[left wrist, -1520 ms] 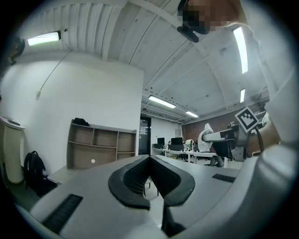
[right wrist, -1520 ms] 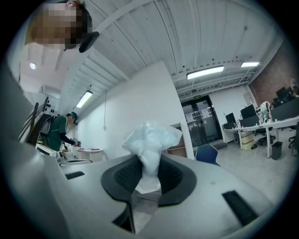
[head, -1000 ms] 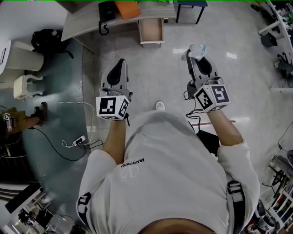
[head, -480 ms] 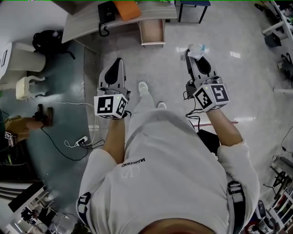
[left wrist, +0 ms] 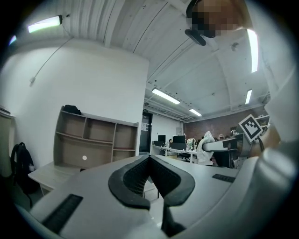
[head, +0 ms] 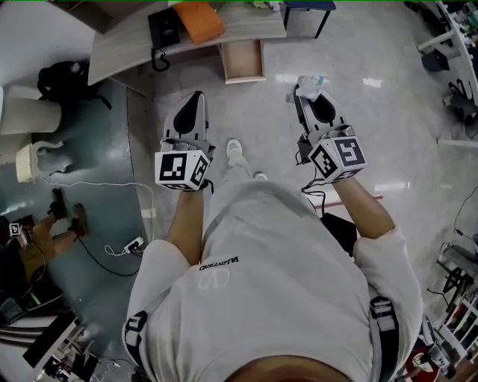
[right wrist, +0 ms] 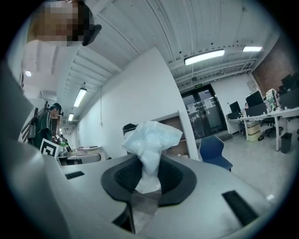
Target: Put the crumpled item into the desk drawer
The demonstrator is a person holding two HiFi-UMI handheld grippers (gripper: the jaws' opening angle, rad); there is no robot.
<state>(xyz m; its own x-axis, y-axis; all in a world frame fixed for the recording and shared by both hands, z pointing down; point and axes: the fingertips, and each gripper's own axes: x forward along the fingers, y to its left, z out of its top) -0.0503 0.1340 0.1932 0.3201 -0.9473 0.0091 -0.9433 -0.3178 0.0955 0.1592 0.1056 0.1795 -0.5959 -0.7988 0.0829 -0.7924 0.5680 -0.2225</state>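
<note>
As the drawer (head: 243, 61) drew nearer for the drop, the right hand-held gripper (head: 302, 93) stayed clamped on the crumpled item (head: 314, 80), the left hand-held gripper (head: 196, 101) closed empty.

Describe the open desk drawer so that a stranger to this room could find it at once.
Start at the long pale desk along the top of the head view. The drawer juts from its front edge over the shiny floor, just right of the black telephone and the orange item. It is the only pulled-open box there, showing a pale wooden inside.
</note>
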